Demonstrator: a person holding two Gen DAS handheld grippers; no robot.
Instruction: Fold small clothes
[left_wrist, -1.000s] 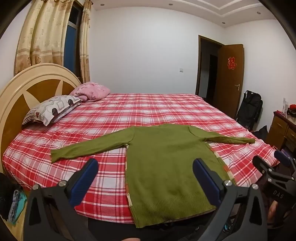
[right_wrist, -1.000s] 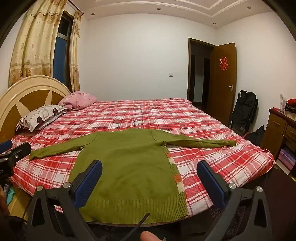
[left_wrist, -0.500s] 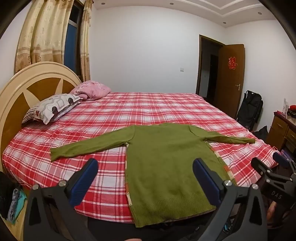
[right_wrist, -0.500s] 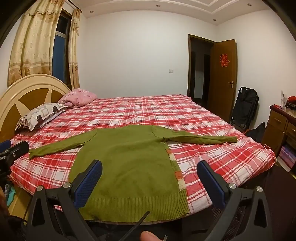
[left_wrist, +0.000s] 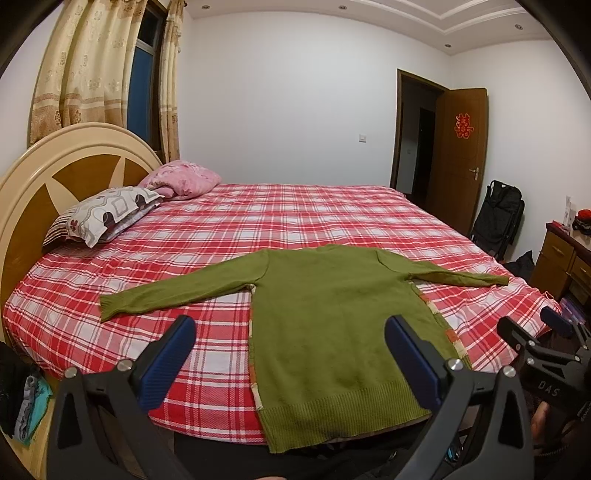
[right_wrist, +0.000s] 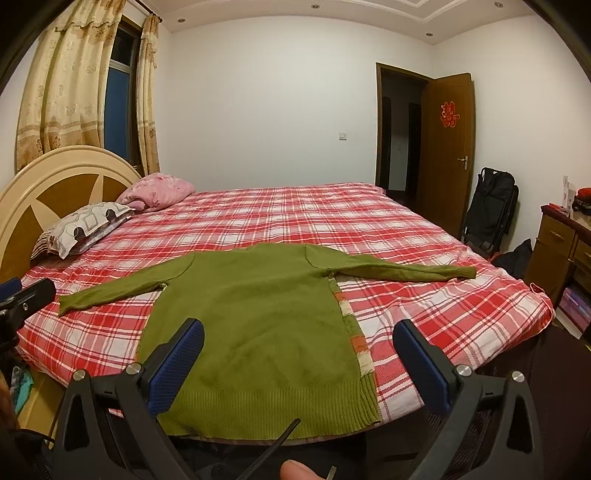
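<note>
Green knit sweater (left_wrist: 332, 325) lies flat, sleeves outstretched, on checked bedsheet (left_wrist: 295, 221) — left gripper (left_wrist: 290, 354) and right gripper (right_wrist: 299, 356) both gaping, empty.

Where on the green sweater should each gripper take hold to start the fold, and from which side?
Probably the cuffs: the sweater lies flat, sleeves spread. Left gripper pinches the left cuff, right gripper the right cuff, each coming from the outer end and closing across the thin edge.
</note>
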